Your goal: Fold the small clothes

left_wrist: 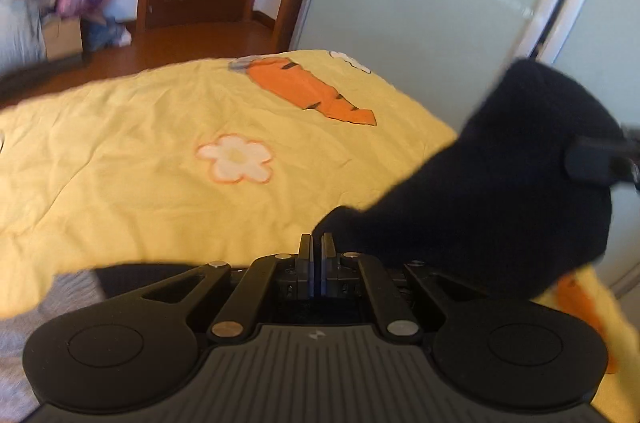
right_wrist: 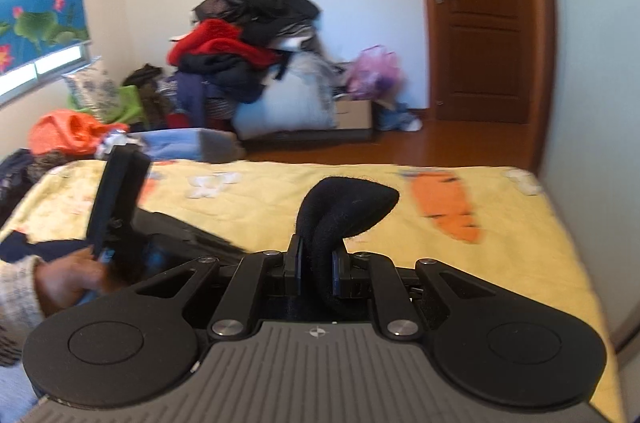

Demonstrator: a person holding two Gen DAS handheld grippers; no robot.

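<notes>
A small black knit garment (left_wrist: 500, 183) hangs above a yellow quilt (left_wrist: 140, 163) printed with carrots and flowers. My left gripper (left_wrist: 316, 243) has its fingers almost together, and a thin corner of the garment runs down into the tips. At the right edge of the left wrist view, a finger (left_wrist: 592, 159) of the other gripper presses into the cloth. In the right wrist view my right gripper (right_wrist: 316, 259) is shut on a bunched part of the garment (right_wrist: 348, 203), which loops up over the fingers. A person's hand (right_wrist: 68, 279) holds the left tool at lower left.
A sliding wardrobe door (left_wrist: 420, 3) runs close along the bed's right side. Beyond the bed's foot are a wooden floor, a brown door (right_wrist: 484, 23) and a tall heap of clothes (right_wrist: 248, 43). More clothes (right_wrist: 64, 131) lie at the far left of the bed.
</notes>
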